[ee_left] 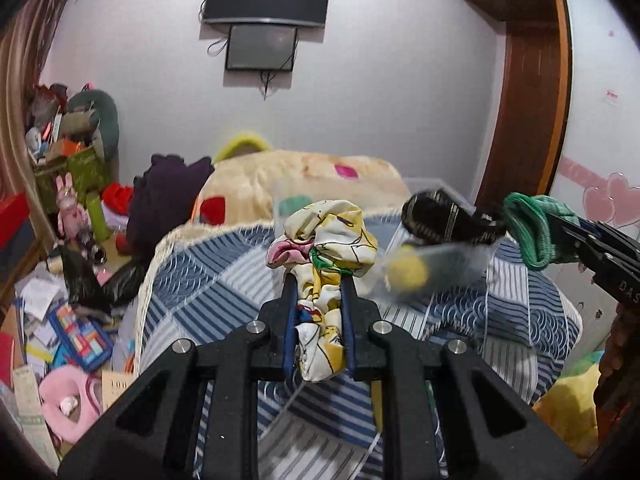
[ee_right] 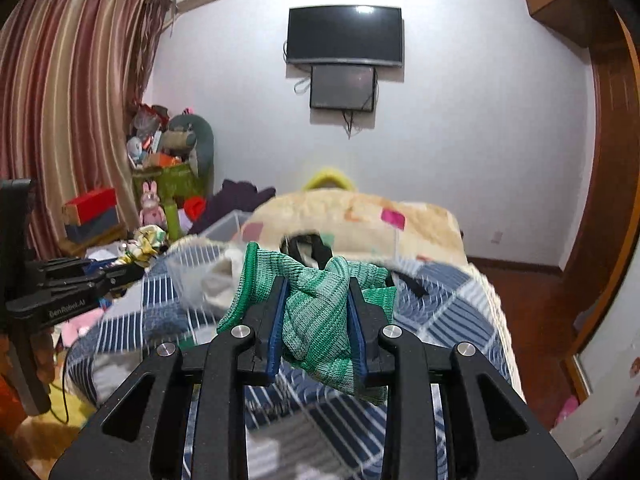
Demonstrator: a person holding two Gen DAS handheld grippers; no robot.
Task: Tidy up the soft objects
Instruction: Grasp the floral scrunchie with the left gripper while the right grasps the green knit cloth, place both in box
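My left gripper (ee_left: 319, 280) is shut on a yellow and white printed cloth (ee_left: 326, 236), bunched between the blue pads and held above the bed. My right gripper (ee_right: 316, 284) is shut on a green knitted cloth (ee_right: 316, 312); it also shows at the right of the left wrist view (ee_left: 536, 232). A black sock with gold bands (ee_left: 444, 220) is blurred in the air beside the green cloth, over a clear plastic box (ee_left: 432, 264) that stands on the bed. A yellow soft thing (ee_left: 408, 270) lies in the box.
The bed has a blue and white striped quilt (ee_left: 224, 280) and a beige fleece blanket (ee_left: 280, 184) behind. Toys, papers and a pink cushion (ee_left: 68, 404) litter the floor at left. A wooden wardrobe (ee_left: 528, 92) stands at right. A TV (ee_right: 345, 36) hangs on the far wall.
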